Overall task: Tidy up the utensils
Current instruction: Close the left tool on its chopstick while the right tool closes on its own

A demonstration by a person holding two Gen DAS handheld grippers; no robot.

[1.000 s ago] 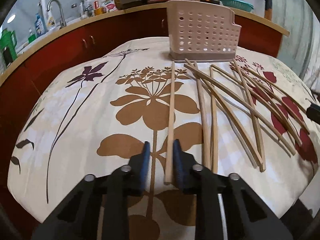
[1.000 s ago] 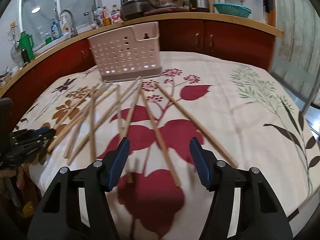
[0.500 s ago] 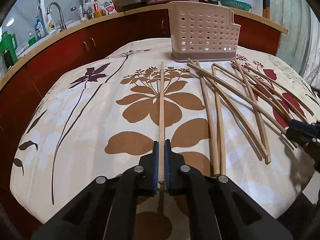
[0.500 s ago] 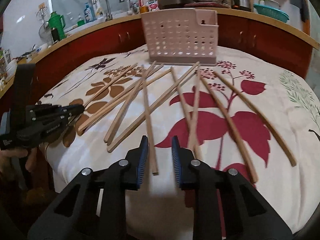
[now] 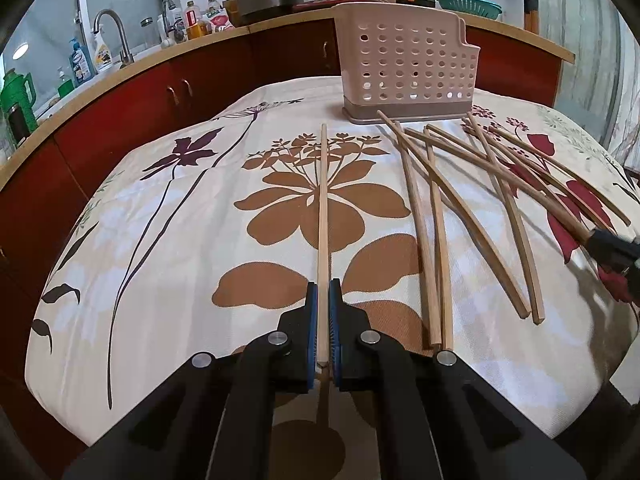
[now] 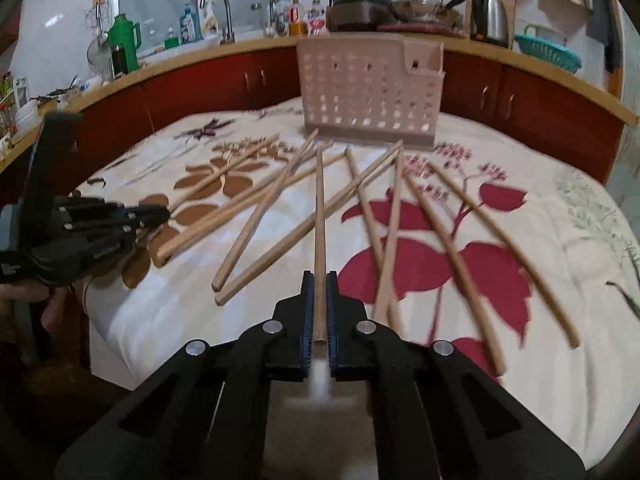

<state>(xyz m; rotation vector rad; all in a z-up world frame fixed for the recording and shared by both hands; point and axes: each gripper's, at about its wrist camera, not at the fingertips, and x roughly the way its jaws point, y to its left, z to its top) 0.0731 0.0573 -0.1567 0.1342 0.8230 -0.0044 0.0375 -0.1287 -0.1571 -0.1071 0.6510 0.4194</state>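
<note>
The left gripper (image 5: 323, 292) is closed tight on one pale chopstick (image 5: 322, 216) that points at the pink basket (image 5: 404, 60). I cannot see inside the basket. More loose chopsticks (image 5: 436, 240) lie crossed on the flowered worktop (image 5: 160, 240). The right gripper (image 6: 316, 284) is pinched on a darker chopstick (image 6: 319, 216).

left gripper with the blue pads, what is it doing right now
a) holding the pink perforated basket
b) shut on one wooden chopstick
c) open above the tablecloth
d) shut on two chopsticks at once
b: in the left wrist view the left gripper has its blue pads closed on a single long wooden chopstick that points toward the pink perforated plastic basket.
</note>
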